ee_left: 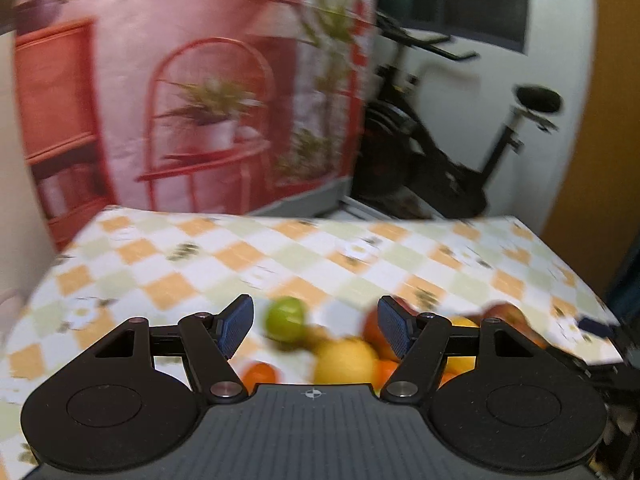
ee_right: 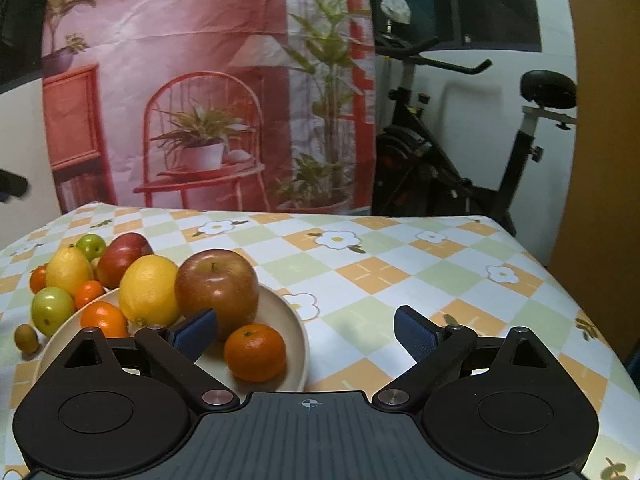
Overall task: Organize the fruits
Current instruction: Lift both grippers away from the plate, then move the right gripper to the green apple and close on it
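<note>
Two views, and we take the left wrist first. Our left hand-held gripper [ee_left: 316, 326] stands partly open with nothing between its pads, above a blurred heap of fruit: a green fruit [ee_left: 286, 318], a lemon [ee_left: 346, 360], a red apple [ee_left: 374, 328]. Blur hides which pieces sit on a plate, and the gripper body cuts off the nearest ones.

From the right wrist, our right hand-held gripper [ee_right: 306, 328] gapes wide and empty over the plate [ee_right: 296, 320] on the table [ee_right: 400, 272], where a large apple [ee_right: 218, 292], a lemon [ee_right: 148, 294] and a mandarin [ee_right: 255, 352] lie. More fruit crowds the plate's left, a small kiwi [ee_right: 27, 338] apart. We judge a piece just set down; next comes choosing and closing on another.
</note>
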The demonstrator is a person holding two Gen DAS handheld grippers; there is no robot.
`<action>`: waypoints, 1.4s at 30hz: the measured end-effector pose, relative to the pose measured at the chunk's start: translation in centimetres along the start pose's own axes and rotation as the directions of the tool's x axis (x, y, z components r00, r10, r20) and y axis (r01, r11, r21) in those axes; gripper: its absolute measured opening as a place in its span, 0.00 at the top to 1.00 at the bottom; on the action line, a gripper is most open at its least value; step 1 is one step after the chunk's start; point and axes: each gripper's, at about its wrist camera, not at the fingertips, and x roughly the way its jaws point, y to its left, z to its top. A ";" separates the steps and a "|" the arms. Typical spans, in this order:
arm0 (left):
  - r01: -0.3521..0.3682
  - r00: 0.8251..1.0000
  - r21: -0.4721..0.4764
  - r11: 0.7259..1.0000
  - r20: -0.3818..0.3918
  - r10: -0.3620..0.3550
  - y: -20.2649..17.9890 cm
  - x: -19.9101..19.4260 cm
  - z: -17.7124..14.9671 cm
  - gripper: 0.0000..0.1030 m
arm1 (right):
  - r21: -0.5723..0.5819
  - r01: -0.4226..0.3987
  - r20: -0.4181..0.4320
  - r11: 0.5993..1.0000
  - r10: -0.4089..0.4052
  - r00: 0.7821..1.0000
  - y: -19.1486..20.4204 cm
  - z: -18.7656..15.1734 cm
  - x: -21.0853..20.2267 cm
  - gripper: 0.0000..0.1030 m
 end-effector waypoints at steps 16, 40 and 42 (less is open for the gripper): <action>-0.059 0.998 -0.019 0.998 0.036 0.059 8.3 -2.8 3.0 0.31 | 0.041 -0.072 -0.023 0.997 0.072 0.997 4.5 4.4 -0.5 0.09; 0.010 1.000 -0.009 1.000 0.016 -0.010 10.1 -1.0 0.5 0.26 | -0.025 -0.230 -0.194 0.973 0.221 0.956 14.4 7.8 3.2 0.25; 0.013 1.000 0.005 1.000 0.011 -0.013 10.1 -0.8 0.1 0.26 | -0.023 -0.259 -0.230 0.966 0.247 0.941 14.9 7.7 3.7 0.32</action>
